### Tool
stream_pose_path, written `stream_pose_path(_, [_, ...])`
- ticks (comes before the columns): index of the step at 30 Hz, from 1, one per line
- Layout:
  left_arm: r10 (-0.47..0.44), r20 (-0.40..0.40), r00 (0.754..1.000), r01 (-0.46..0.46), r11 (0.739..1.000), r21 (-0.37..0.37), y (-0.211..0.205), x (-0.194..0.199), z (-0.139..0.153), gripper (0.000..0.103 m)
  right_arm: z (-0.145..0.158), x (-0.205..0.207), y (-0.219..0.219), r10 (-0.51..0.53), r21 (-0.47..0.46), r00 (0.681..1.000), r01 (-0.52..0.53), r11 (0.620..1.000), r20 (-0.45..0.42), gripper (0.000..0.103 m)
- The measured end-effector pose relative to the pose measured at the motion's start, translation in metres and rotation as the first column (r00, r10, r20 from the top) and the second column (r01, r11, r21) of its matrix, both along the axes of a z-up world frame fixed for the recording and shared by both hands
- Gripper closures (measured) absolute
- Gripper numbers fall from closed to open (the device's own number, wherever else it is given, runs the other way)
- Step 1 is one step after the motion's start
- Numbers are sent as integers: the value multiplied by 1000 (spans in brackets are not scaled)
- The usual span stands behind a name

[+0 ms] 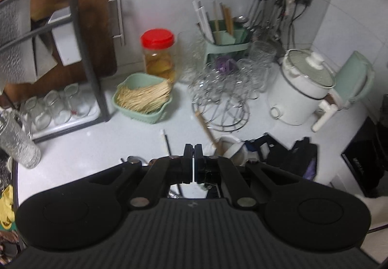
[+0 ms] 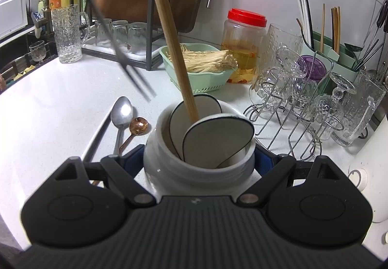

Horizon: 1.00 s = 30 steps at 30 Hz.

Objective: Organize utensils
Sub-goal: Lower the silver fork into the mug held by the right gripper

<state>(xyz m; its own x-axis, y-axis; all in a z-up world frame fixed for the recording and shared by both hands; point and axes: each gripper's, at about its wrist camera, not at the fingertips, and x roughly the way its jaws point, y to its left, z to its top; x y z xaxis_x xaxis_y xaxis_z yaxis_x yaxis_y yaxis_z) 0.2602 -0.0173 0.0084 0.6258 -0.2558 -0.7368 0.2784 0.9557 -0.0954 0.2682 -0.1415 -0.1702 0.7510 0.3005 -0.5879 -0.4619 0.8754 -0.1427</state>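
My right gripper [image 2: 198,159] is shut on a white ceramic jar [image 2: 169,172] that stands on the white counter. The jar holds two white spoons [image 2: 218,138] and a wooden chopstick [image 2: 169,33]. My left gripper [image 1: 193,155] is shut on black chopsticks [image 2: 116,45] and holds them in the air, left of the jar; their tips hang above the counter. In the left wrist view the jar [image 1: 232,147] and the right gripper sit just right of my fingers. A silver spoon [image 2: 121,113] and a copper spoon [image 2: 137,127] lie on the counter left of the jar.
A green basket of sticks [image 2: 203,70], a red-lidded jar [image 2: 245,45], a wire rack of glasses [image 2: 303,104] and a green utensil holder [image 2: 327,50] stand behind. A dish rack with glasses [image 2: 116,33] and a tall glass mug [image 2: 66,33] stand left. A white cooker [image 1: 303,89] stands right.
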Motion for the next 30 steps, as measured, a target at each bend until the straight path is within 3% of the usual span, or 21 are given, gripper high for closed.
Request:
stream_pose_path(6, [-62,12,998,62,998,14,-13,-4,12,102,0,0,0,1,-1,1000,-1,1000,1,11])
stream_pose_path(10, [-116,2,993,115,990,84,-25,2,0,102,0,0,0,-1,2,1000,0,1000,3,11])
stream_pose_path(21, [-222,-46,974,227,964,139,-47,22,-19,102,-1,-1,-1,8,1,1000,-8,1000,7,11])
stream_pose_path(25, [-244,-79,967,253,957,144,-54,29,-23,102,-1,-1,-1,11,2,1000,-11,1000,9,11])
stream_pose_path(30, [-241,-162,957,256,964,77,-62,47,-27,101,-1,0,0,15,2,1000,-15,1000,7,11])
